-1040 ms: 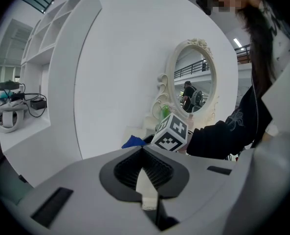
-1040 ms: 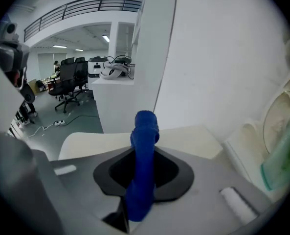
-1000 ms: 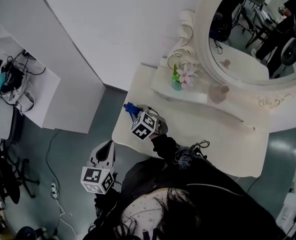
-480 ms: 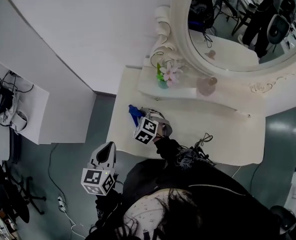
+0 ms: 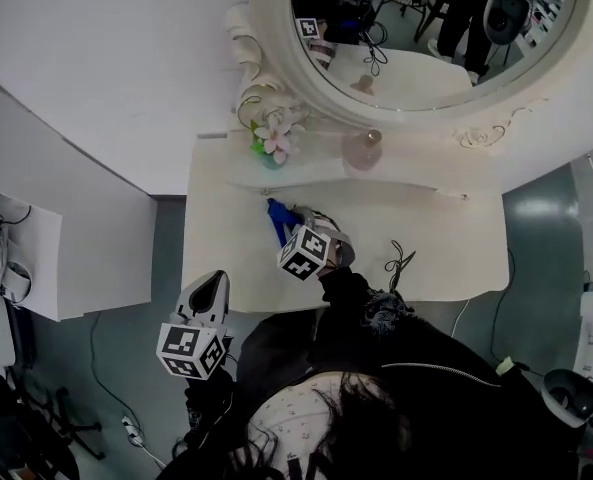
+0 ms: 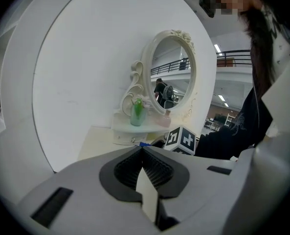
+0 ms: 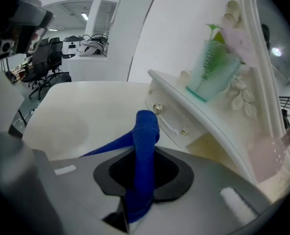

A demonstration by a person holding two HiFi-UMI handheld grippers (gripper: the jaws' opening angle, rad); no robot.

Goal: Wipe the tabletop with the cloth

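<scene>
Right gripper view: right tongs [image 7: 144, 175] clamped on the blue cloth [image 7: 145, 131] over the left part of the worktop [image 7: 81, 114], probably for wiping; left tongs [image 6: 144, 173] closed, empty, held aside beyond the near edge.

The mirror [image 5: 426, 38] stands at the back of the tabletop [image 5: 221, 253]. Just below the mirror runs a shelf [image 5: 426, 176], with a vase [image 5: 271, 153] below the mirror's left edge and a small bottle [image 5: 361, 151] under its middle. In front of the mirror, over the tabletop, the cloth [image 5: 278, 218] sits clamped in the right claw [image 5: 298, 224]. The left claw [image 5: 210, 286] hangs farthest from the mirror, beyond the tabletop's front edge.
</scene>
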